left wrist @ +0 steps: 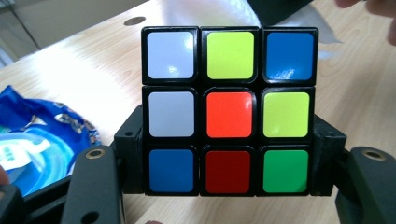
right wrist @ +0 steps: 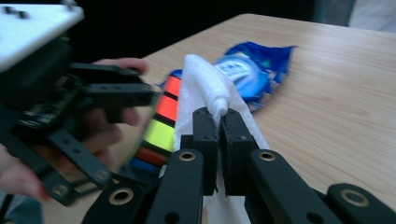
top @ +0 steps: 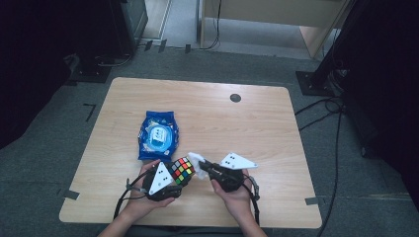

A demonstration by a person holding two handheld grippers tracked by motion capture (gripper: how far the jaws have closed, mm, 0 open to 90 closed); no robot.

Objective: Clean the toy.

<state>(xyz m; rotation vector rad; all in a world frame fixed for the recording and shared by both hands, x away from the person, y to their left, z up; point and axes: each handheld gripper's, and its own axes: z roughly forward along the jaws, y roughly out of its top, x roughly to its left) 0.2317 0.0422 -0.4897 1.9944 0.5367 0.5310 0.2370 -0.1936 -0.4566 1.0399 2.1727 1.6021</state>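
A colour puzzle cube (top: 182,171) sits clamped between the jaws of my left gripper (top: 174,178), near the table's front edge. In the left gripper view the cube (left wrist: 229,111) fills the middle, with a pad (left wrist: 130,149) pressed on each side of its lower rows. My right gripper (top: 203,167) is shut on a white wipe (top: 196,159), which bunches up right beside the cube. In the right gripper view the wipe (right wrist: 201,88) rises from the closed right gripper (right wrist: 220,122), and the cube (right wrist: 161,123) lies just behind it with the left gripper (right wrist: 112,93) at the left.
A blue pack of wet wipes (top: 157,135) lies flat on the wooden table (top: 257,128), just beyond the cube. A small dark round hole (top: 235,98) marks the far side. Cables trail off both grippers toward the front edge.
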